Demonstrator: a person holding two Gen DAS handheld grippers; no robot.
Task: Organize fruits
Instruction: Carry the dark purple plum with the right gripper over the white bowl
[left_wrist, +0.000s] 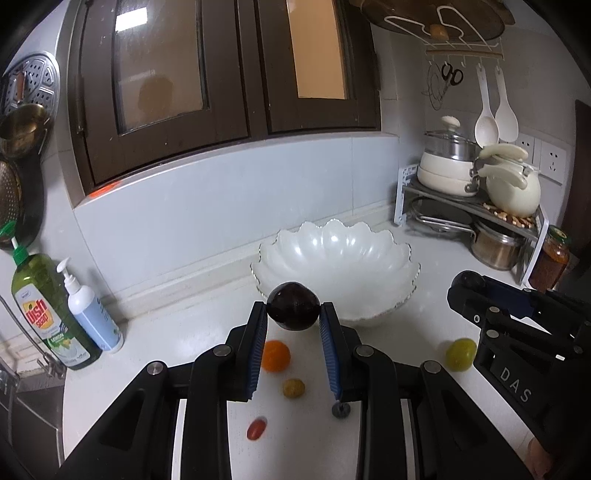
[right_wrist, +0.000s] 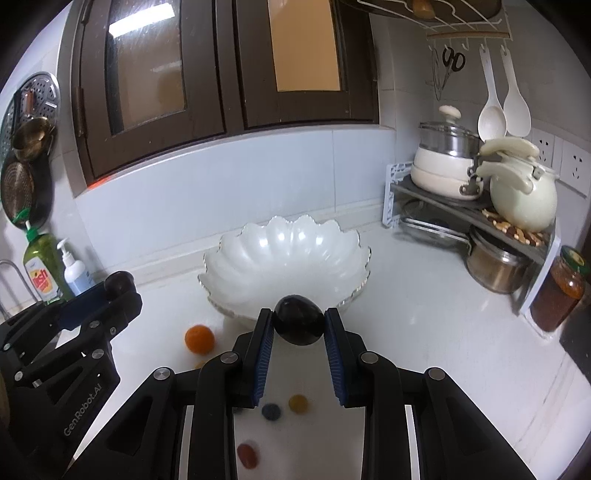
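Both grippers clamp dark plums: left gripper (left_wrist: 293, 314), right gripper (right_wrist: 299, 321). Scalloped white bowl (left_wrist: 391, 254) dead ahead, both abt equally near.

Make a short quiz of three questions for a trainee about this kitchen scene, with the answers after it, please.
1. True or false: the white scalloped bowl already holds fruit.
2. What does each gripper hold? A) nothing B) a dark round fruit C) an orange fruit
3. Fill in: the orange fruit lies on the ____ in front of the bowl.

Key
1. False: the bowl's inside shows no fruit.
2. B: the left gripper is closed on a dark plum, and the right gripper is closed on a dark oval fruit.
3. Counter.
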